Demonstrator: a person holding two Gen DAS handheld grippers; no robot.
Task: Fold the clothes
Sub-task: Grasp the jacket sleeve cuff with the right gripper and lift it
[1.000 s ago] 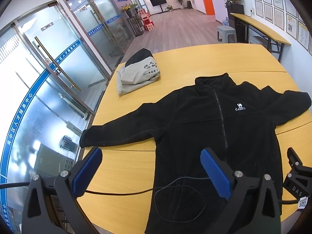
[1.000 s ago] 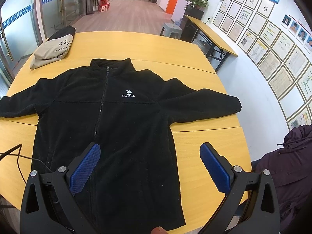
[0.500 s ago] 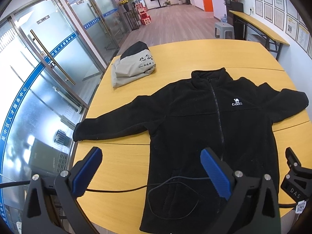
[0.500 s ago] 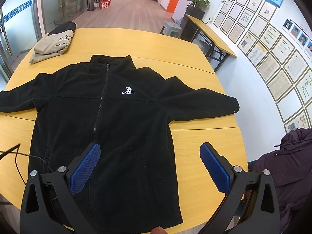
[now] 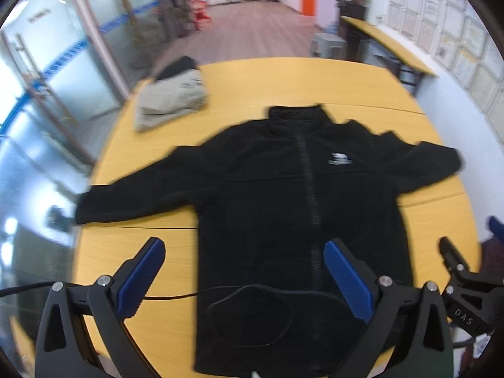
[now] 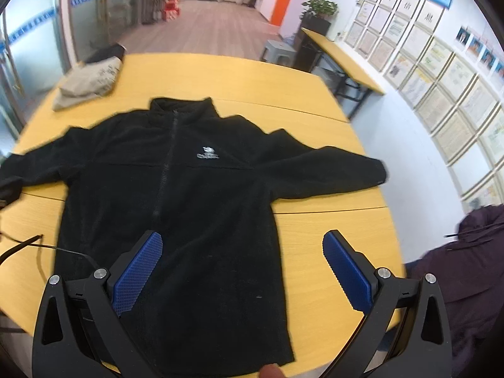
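Black fleece jacket (image 6: 176,208) lay flat mid-table (image 6: 258,82), collar toward the far edge, hem nearest both wide-open empty grippers, left gripper (image 5: 242,274) and right gripper (image 6: 242,267).

Black gripper frames (image 5: 242,271); blue ribbed pads (image 6: 345,269); silver screws (image 6: 381,272).

A jacket (image 6: 176,208) lies spread on the table (image 6: 252,82), folded garment (image 6: 88,82) behind-left.

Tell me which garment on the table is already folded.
The beige and black garment at the table's far left corner: it sits as a compact folded bundle, while the black fleece jacket lies spread flat, sleeves out.
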